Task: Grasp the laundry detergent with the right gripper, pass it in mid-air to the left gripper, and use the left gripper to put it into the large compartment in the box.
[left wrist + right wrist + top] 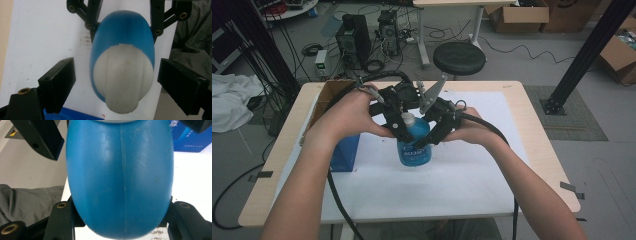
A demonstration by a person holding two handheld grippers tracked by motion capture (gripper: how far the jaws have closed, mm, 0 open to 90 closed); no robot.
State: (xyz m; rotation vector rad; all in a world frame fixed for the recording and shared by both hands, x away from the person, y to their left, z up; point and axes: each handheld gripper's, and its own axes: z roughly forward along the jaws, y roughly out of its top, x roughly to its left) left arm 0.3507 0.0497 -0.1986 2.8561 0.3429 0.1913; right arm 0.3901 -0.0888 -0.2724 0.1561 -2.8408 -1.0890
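Observation:
A blue bottle with a white cap stands upright on the white mat. My right gripper is shut on its body from the right; in the right gripper view the blue bottle bulges between the two jaws of my right gripper. My left gripper comes down over the top. In the left gripper view the white cap lies between the black fingers, with a gap on each side, so my left gripper is open. Farther off, the right gripper clamps the bottle.
A blue box stands just left of the bottle, and an open cardboard box sits behind it at the table's left edge. A black stool stands beyond the far edge. Both forearms come in from the front.

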